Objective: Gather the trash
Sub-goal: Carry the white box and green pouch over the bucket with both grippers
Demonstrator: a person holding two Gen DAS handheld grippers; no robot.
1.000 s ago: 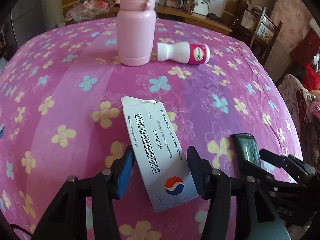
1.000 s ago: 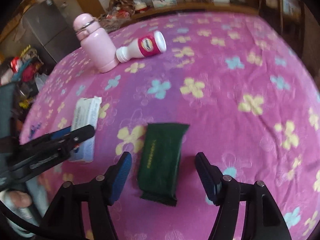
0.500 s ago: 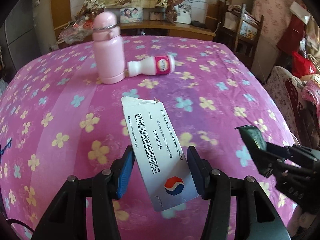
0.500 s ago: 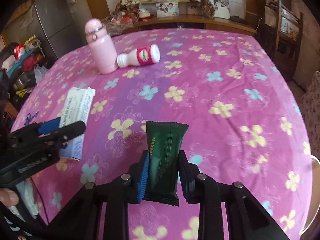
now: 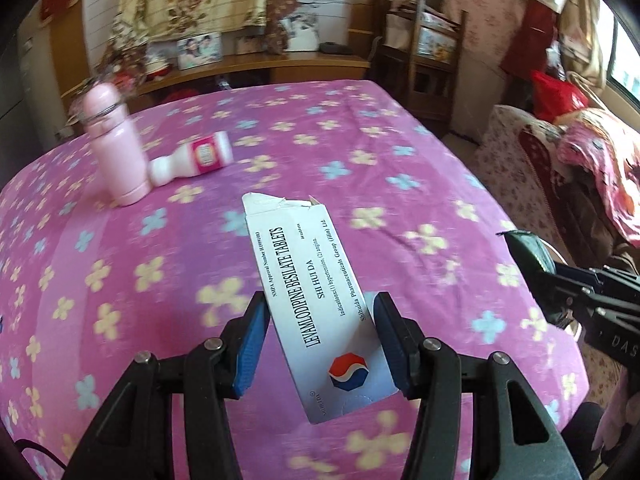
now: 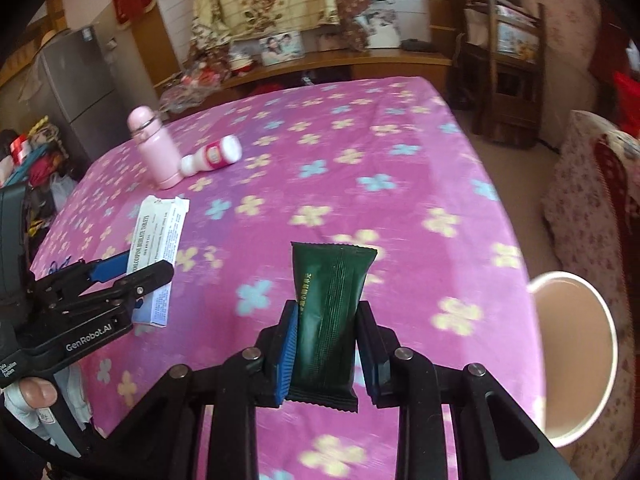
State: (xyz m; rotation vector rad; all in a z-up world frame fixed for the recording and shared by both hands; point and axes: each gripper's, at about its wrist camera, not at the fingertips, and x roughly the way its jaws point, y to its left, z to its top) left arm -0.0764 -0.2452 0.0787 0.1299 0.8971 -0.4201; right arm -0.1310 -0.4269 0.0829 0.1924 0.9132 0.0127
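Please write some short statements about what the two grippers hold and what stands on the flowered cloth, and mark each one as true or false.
1. The left gripper holds a white tablet box. True.
2. The right gripper is open and empty. False: it is shut on a dark green sachet.
3. The pink bottle stands upright on the flowered cloth. True.
4. The small white bottle with the pink label also stands upright. False: it lies on its side, its neck end next to the pink bottle.
5. The tablet box lies flat on the cloth. False: it is lifted between the left gripper's pads.
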